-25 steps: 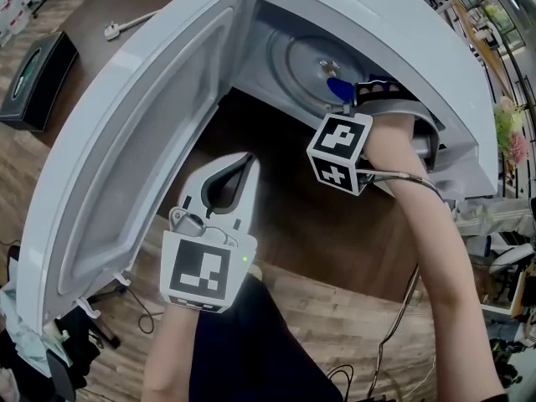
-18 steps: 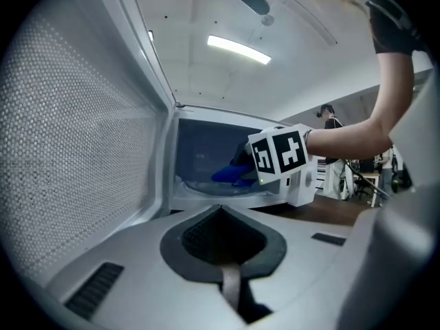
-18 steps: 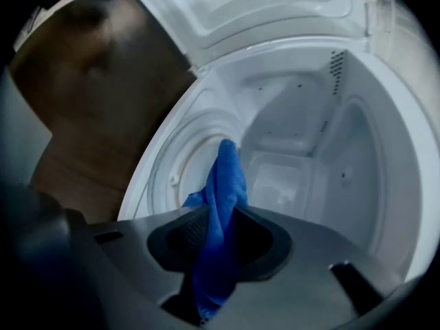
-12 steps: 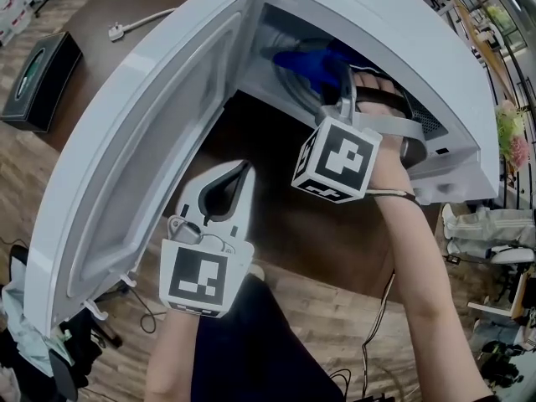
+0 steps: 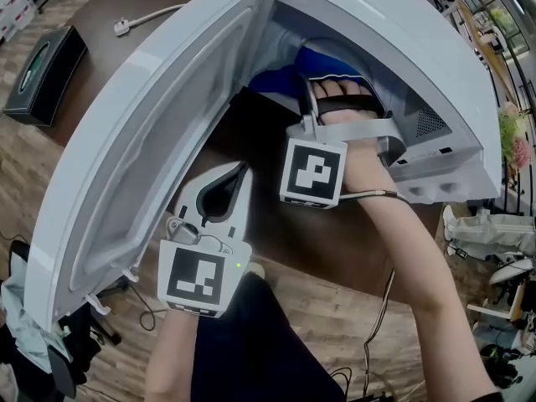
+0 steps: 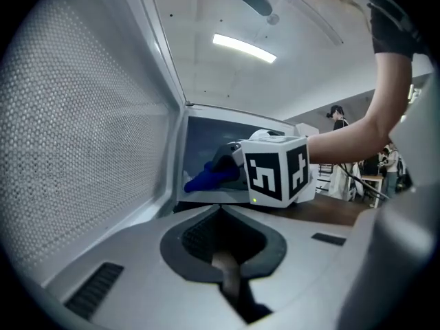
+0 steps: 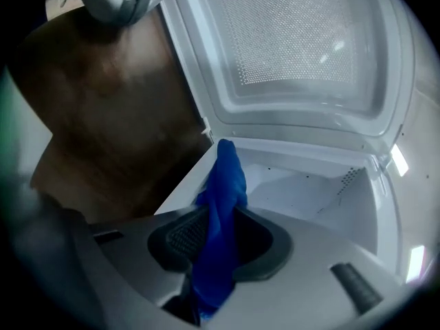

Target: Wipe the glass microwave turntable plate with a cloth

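A white microwave [image 5: 419,48] stands open on a brown table, its door [image 5: 142,141] swung out to the left. My right gripper [image 5: 308,69] reaches into the cavity, shut on a blue cloth [image 5: 276,78] that bunches at the cavity's left front. In the right gripper view the cloth [image 7: 220,205] runs up out of the jaws toward the white cavity floor. Cloth and hand hide most of the glass turntable plate. My left gripper [image 5: 243,170] hovers outside by the door, shut and empty; its own view shows the right gripper's marker cube [image 6: 275,170] and the cloth [image 6: 210,177].
A black box [image 5: 42,69] and a white plug with its cable [image 5: 126,25] lie on the table's far left. The door's mesh panel [image 6: 75,136] is close on the left gripper's left. Wooden floor and cables show below the table edge.
The right gripper has swept leftward inside the cavity and turned, dragging the blue cloth over the plate, which showed bare a second ago. The left gripper has stayed put.
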